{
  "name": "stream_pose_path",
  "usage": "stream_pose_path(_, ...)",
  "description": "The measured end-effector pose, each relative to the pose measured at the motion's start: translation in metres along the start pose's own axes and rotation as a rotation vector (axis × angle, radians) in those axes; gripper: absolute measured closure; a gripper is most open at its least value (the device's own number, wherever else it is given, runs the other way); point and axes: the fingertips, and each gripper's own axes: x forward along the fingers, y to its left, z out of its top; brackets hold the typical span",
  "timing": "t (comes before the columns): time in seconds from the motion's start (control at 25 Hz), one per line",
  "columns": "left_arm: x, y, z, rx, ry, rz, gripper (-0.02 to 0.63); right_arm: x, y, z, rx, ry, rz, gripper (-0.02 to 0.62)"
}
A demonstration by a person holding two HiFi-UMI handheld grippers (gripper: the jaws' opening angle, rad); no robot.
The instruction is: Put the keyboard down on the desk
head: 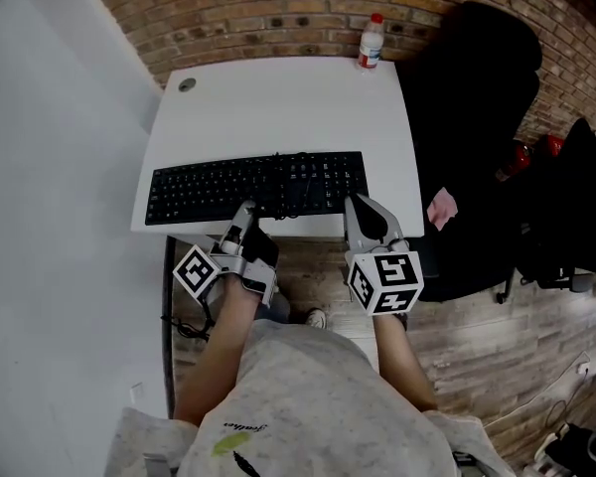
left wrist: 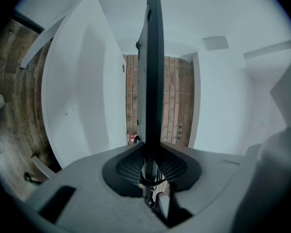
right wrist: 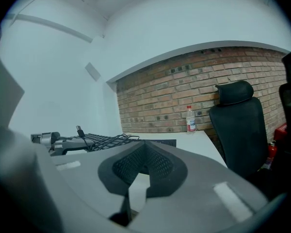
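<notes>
1. Over on the left, the left gripper (head: pixel 244 215) is clamped on the near long edge of the black keyboard (head: pixel 219 187). Its own view shows the slab edge-on, pinched between the pads.
2. Keyboard sits along the front edge of the white desk (head: pixel 278 107). The gripped edge looks tipped up a bit off the surface; can't tell if the far edge is touching.
3. Handling guess: light, stiff plastic, so it won't sag, but a one-sided pinch on a thin edge lets it swing. Smooth casing could slip too. I'd grab the bare frame, not the keys.
4. Its cable (head: pixel 293 182) is heaped loose on the keys and could slide off or snag.
5. Right gripper (head: pixel 364 210) hovers by the keyboard's right near corner, jaws closed on nothing. That end is the obvious second grip spot.
</notes>
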Motion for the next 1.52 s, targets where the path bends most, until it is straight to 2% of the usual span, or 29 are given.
stream_pose_path(0.24,0.016,0.011,0.012,-0.007,-0.013,0.003,0.534,0.020,-0.001,0.000,-0.022,0.017,0.016,0.592)
stream_pose_path(0.56,0.086,0.039,0.062,-0.043,0.007,0.017,0.535,0.114,-0.009,0.003,-0.016,0.084,-0.001,0.592)
stream_pose_path(0.92,0.144,0.069,0.110,-0.063,0.047,0.062,0.537,0.189,-0.018,0.012,0.018,0.115,-0.021,0.592)
stream_pose_path(1.16,0.175,0.102,0.134,-0.108,0.066,0.138,0.537,0.234,-0.022,0.009,0.030,0.148,-0.042,0.592)
stream_pose_path(1.52,0.193,0.138,0.153,-0.124,0.073,0.259,0.537,0.276,-0.028,-0.005,0.086,0.202,-0.045,0.591)
